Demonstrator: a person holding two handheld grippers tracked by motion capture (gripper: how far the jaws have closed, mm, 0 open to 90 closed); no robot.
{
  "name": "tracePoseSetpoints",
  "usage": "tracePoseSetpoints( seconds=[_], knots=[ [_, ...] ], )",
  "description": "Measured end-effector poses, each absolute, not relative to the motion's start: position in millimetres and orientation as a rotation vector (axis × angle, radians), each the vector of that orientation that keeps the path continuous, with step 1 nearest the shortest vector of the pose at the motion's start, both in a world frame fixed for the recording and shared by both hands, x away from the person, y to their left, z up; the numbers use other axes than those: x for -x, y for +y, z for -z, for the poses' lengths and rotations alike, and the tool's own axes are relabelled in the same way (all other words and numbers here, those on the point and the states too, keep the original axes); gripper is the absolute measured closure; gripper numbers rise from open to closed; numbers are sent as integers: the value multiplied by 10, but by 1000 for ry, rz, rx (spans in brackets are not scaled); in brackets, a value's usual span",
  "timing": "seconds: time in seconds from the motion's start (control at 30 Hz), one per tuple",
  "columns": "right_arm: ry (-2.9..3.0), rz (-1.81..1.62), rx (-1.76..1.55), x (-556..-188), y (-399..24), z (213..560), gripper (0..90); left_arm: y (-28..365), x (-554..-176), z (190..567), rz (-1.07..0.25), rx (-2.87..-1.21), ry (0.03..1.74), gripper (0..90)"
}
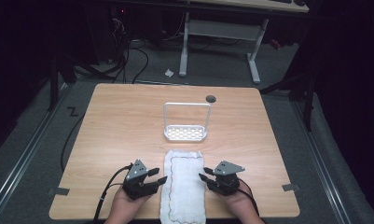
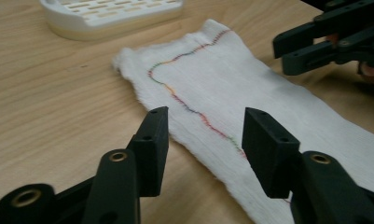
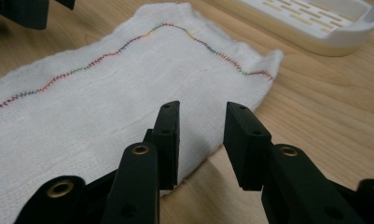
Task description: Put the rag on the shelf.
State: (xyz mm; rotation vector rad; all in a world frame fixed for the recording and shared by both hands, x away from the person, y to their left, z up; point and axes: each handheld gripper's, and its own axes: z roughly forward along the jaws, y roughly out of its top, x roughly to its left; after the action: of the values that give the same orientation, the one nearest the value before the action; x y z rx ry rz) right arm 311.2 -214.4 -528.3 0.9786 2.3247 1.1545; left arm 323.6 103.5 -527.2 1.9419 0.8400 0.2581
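Observation:
A white cloth [image 1: 183, 184] with a multicoloured stitched line lies flat on the wooden table [image 1: 119, 126], running from its middle to the near edge. My left gripper [image 1: 158, 177] hovers at the cloth's left edge, open, jaws pointing right with nothing between them. In the left gripper view the cloth [image 2: 250, 102] lies just past the open gripper [image 2: 205, 135], and the other gripper [image 2: 287, 49] shows at top right. My right gripper [image 1: 204, 174] sits at the cloth's right edge, open. In the right gripper view its gripper [image 3: 201, 133] straddles the cloth's border [image 3: 128, 93].
A white plastic rack [image 1: 186, 132] with a slotted base and an upright frame stands behind the cloth; its base also appears as a tray [image 2: 105, 14] and as a tray [image 3: 315, 21]. A dark round hole [image 1: 211, 98] sits near the table's far edge. A white desk frame [image 1: 219, 32] stands beyond.

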Motion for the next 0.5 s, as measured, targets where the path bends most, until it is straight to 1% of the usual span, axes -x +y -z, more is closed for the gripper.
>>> tracePoseSetpoints(
  seconds=[0.03,0.07,0.1,0.2,0.23,0.27,0.3,0.33,0.4,0.47,0.5],
  knots=[
    [2318,-1155,-977,-3118,-2159,5279,654,1037,-3268,5267,-281,-1952,850,474],
    [2306,-1164,-986,-3124,-2182,5272,618,1043,-3330,5250,-316,-1954,872,443],
    [2306,-1164,-986,-3124,-2182,5272,618,1043,-3330,5250,-316,-1954,872,432],
    [2287,-1196,-986,-3127,-2214,5254,550,1043,-3493,5202,-346,-1928,932,410],
    [2284,-1220,-991,-3138,-2240,5253,517,1023,-3568,5192,-373,-1945,943,405],
    [2283,-1226,-991,-3146,-2251,5255,504,1005,-3619,5192,-381,-1955,955,405],
    [2278,-1228,-999,-3153,-2262,5258,486,986,-3670,5194,-382,-1968,965,408],
    [2278,-1228,-999,-3153,-2262,5258,486,986,-3670,5194,-382,-1968,965,408],
    [2255,-1231,-1023,-3170,-2295,5272,460,922,-3807,5235,-383,-2010,1001,415],
    [2251,-1227,-1040,-3177,-2315,5274,456,897,-3877,5271,-356,-2015,1023,422],
    [2249,-1229,-1036,-3176,-2321,5270,454,882,-3908,5298,-323,-2000,1025,422]
  ],
)
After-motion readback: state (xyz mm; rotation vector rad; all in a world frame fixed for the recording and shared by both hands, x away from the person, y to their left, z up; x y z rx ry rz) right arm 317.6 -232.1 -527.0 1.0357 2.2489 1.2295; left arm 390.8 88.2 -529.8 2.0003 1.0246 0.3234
